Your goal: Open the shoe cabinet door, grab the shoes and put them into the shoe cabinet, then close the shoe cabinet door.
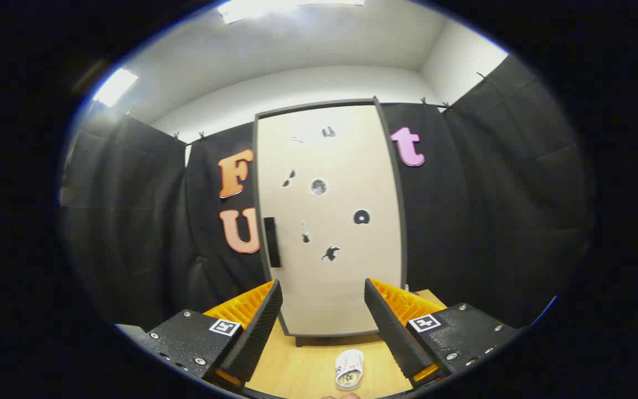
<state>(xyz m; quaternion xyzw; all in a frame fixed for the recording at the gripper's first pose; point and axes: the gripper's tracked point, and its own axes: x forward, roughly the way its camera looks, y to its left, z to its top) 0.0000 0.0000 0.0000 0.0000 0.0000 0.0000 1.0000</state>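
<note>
The hand-held gripper (323, 310) is released, its two fingers spread wide with nothing between them, held above a pale wooden desk (297, 366). Just ahead of the fingers and low between them lies a shoe (349, 368), white with small dark and red markings, its opening facing up and its length running away toward the cabinet. It lies well short of the cabinet's foot, apart from everything else.

Beyond the shoe stands the shoe cabinet (330, 221), tall and narrow, with a cream door in a dark grey frame. The door is fully closed and scattered with small dark stickers. A dark vertical handle (272, 242) sits on the door's left edge, about mid-height, so the hinges are probably on the right.

The step in hand looks like opening the door, since nothing has been done yet. To do it well, the gripper should rise and swing left until the handle sits between the fingers, then close squarely across the bar rather than clipping its edge. The pull should follow an arc around the hinge side, not straight back, or the fingers may slip off. The door should swing wide enough to leave a clear path for the shoe.
</note>
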